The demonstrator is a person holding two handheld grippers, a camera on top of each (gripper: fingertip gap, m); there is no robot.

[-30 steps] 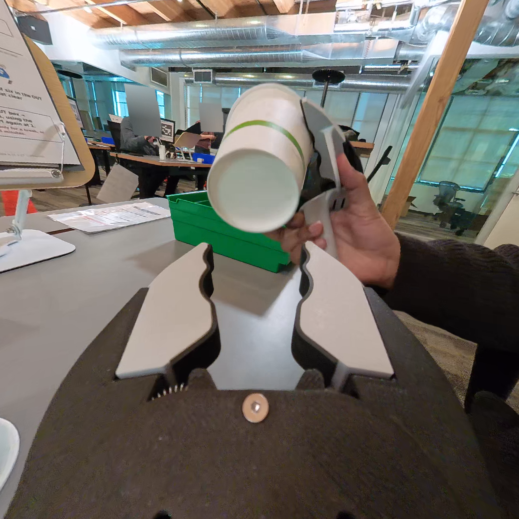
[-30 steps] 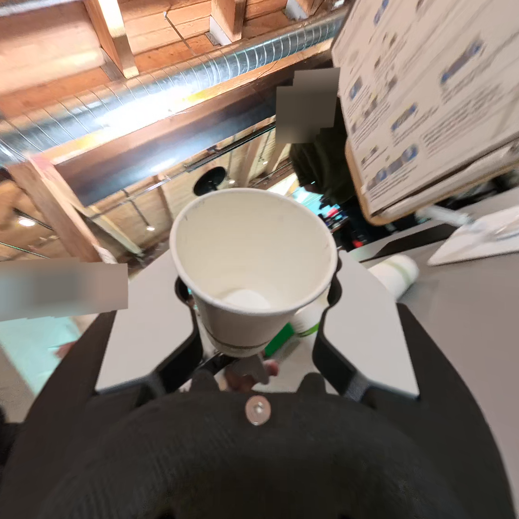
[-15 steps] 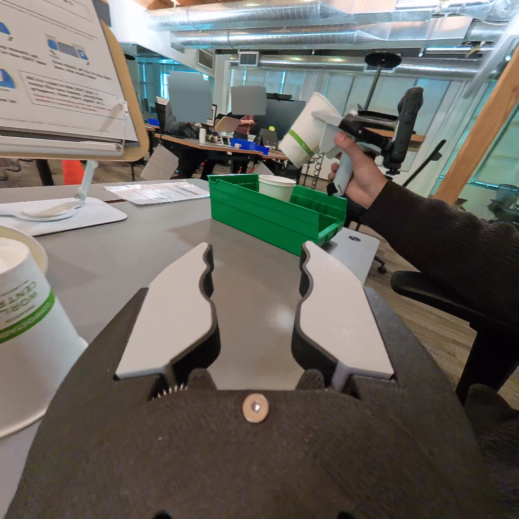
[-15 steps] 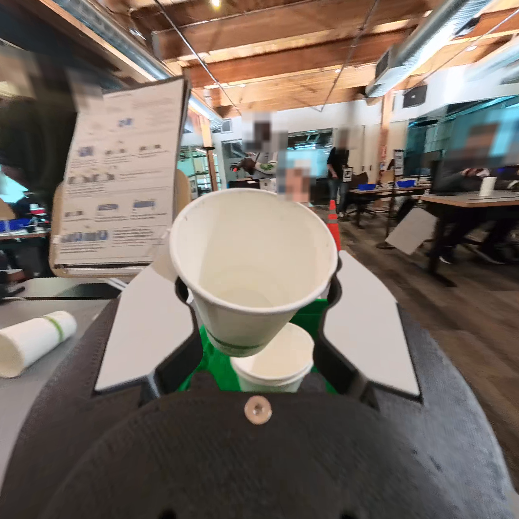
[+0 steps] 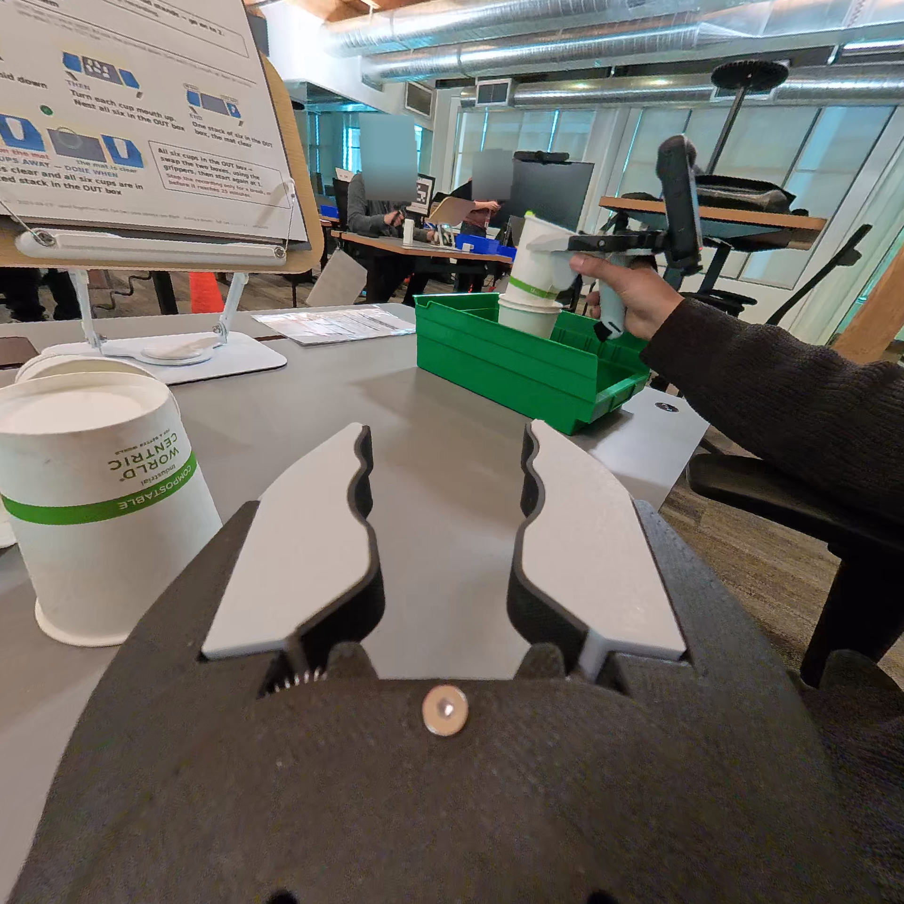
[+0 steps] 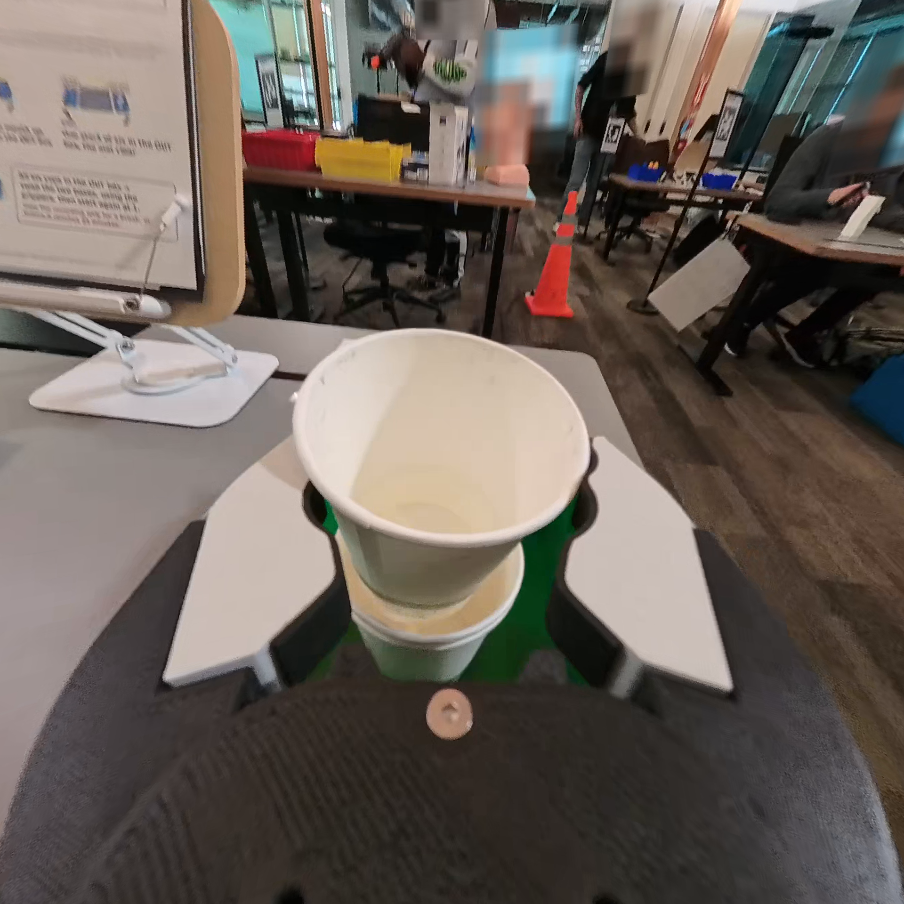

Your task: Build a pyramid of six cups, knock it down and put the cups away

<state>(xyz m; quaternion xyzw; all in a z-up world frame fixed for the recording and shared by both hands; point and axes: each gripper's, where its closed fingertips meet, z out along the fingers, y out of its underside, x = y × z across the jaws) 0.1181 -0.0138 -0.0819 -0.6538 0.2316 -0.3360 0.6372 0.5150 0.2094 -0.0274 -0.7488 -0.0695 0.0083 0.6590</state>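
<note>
My left gripper [image 5: 446,430] is open and empty, low over the grey table [image 5: 303,420]. A white paper cup with a green band [image 5: 93,508] stands upside down just left of it, with another cup [image 5: 73,364] behind. My right gripper [image 6: 440,464] is shut on a white paper cup [image 6: 440,469], mouth up. That cup's base sits in the mouth of another cup [image 6: 430,641] standing in the green bin [image 6: 538,631]. The left wrist view shows the right gripper [image 5: 543,244], a hand on it, and its cup [image 5: 531,264] over the bin [image 5: 513,372].
A stand with an instruction sheet [image 5: 132,122] and its white base [image 5: 166,352] are at the back left of the table. A plastic-covered sheet [image 5: 337,323] lies near the bin. A black chair [image 5: 782,499] is off the table's right edge. An orange cone [image 6: 553,274] stands on the floor beyond.
The right gripper turned its cup mouth up, carried it to the green bin and lowered it into the cup there. The left gripper's view swung, bringing the upside-down cup into view.
</note>
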